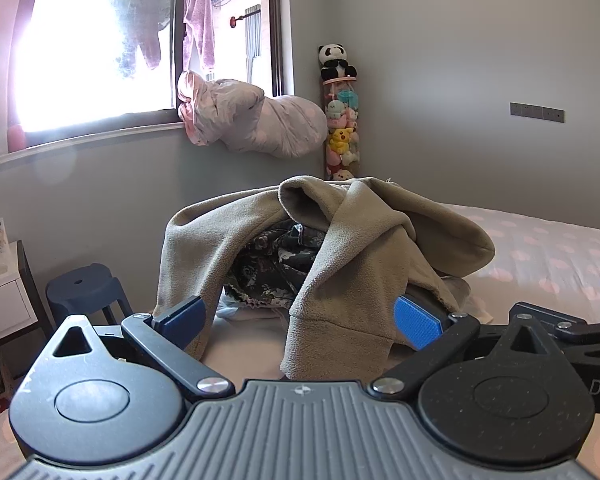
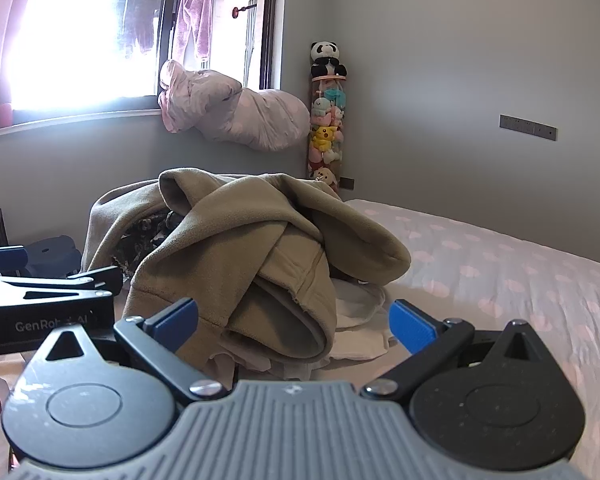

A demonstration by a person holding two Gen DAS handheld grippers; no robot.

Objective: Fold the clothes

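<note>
A heap of clothes lies on the bed just ahead of both grippers. On top is an olive fleece garment (image 1: 352, 248) (image 2: 236, 240), draped over a dark floral piece (image 1: 276, 268) and white items (image 2: 360, 320). My left gripper (image 1: 300, 320) stands wide open, its blue pads either side of a hanging olive sleeve without pressing on it. My right gripper (image 2: 294, 322) is wide open too, close in front of the heap's near side. Part of the right gripper shows at the right edge of the left wrist view, and the left gripper's body at the left of the right wrist view.
The bed (image 2: 500, 280) has a pale sheet with pink spots stretching right. A rolled duvet (image 1: 256, 120) hangs off the window sill. A tube of plush toys (image 1: 340, 128) stands in the corner. A dark stool (image 1: 84, 292) and a white nightstand (image 1: 0, 292) are at left.
</note>
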